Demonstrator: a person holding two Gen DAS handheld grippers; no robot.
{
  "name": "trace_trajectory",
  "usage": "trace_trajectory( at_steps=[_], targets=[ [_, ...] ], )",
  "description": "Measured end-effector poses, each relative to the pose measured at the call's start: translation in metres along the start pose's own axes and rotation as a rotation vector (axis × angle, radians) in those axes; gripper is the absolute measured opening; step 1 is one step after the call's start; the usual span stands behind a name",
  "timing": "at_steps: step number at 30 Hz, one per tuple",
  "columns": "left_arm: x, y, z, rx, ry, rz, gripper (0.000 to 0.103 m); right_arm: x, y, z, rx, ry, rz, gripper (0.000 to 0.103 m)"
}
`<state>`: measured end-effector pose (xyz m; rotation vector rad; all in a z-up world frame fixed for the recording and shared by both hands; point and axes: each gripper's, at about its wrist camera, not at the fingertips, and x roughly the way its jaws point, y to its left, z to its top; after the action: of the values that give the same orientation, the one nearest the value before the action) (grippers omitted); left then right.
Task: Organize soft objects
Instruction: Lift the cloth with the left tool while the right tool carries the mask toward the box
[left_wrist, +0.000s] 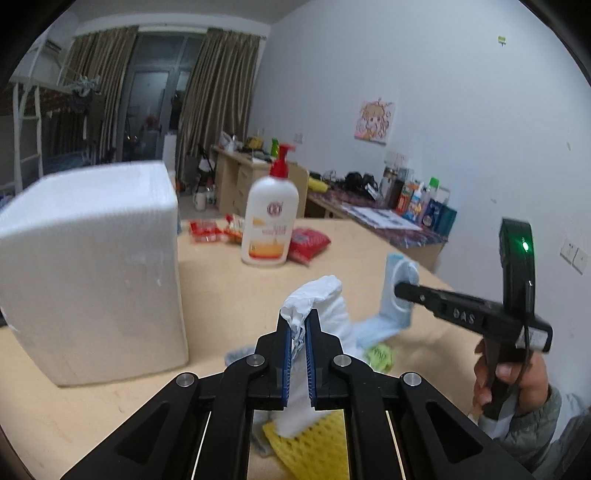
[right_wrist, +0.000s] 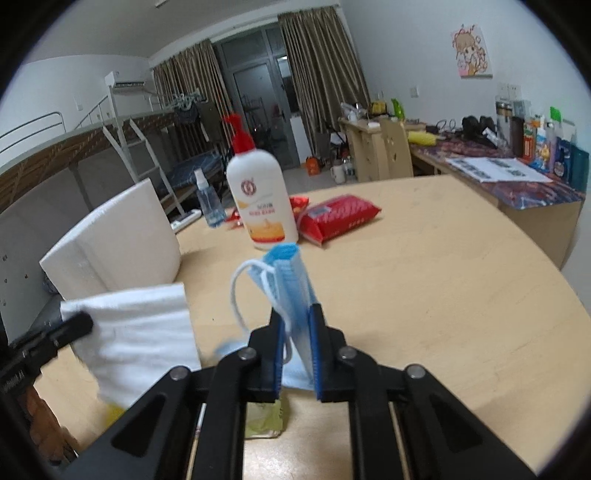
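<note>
My left gripper is shut on a white cloth and holds it above the wooden table. The cloth also shows in the right wrist view, with the left gripper at its left edge. My right gripper is shut on a blue face mask whose white ear loop hangs to the left. In the left wrist view the right gripper holds the mask upright. A yellow mesh cloth and a yellow-green item lie on the table below.
A white foam box stands at the left. A white pump bottle with a red top stands mid-table, with red packets beside it. A small spray bottle stands behind. A cluttered desk lines the right wall.
</note>
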<state>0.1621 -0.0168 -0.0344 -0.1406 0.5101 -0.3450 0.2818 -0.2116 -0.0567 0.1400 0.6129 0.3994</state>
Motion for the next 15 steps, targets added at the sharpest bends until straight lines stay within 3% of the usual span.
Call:
trace_trajectory(
  at_steps=[8, 15],
  targets=[
    [-0.020, -0.008, 0.011, 0.012, -0.055, 0.020, 0.002, -0.023, -0.001, 0.004, 0.004, -0.069, -0.001, 0.007],
    [-0.041, -0.012, 0.013, 0.003, -0.111, 0.058, 0.002, -0.048, -0.001, 0.007, 0.017, -0.131, -0.008, 0.007]
  ],
)
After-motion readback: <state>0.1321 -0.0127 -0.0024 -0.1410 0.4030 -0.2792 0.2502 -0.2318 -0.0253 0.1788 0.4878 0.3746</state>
